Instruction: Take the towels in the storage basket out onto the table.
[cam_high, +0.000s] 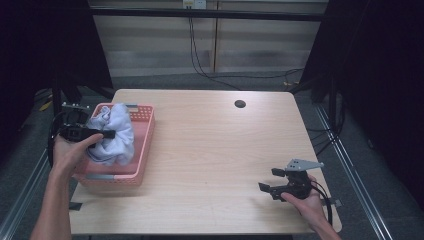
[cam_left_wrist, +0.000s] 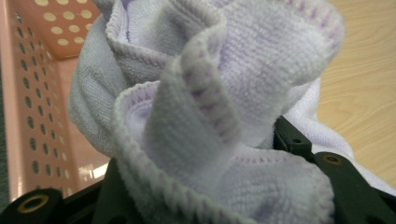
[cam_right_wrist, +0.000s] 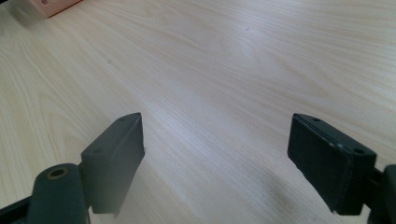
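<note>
While the left gripper (cam_high: 102, 134) hung over the pink basket (cam_high: 142, 150) at the table's (cam_high: 215, 150) left edge, its jaws were clamped on a bunched pale lilac towel (cam_high: 114, 135), whose folds hung down into the basket. In the left gripper view the towel (cam_left_wrist: 219, 107) was wedged between the two black jaws. The right gripper (cam_high: 272, 180) sat low over the table's near right corner, jaws wide apart with nothing between them.

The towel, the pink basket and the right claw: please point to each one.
towel (cam_high: 116, 134): high view, on its bunched middle.
pink basket (cam_high: 144, 150): high view, on its right wall.
right claw (cam_high: 270, 180): high view, between its open tips.
</note>
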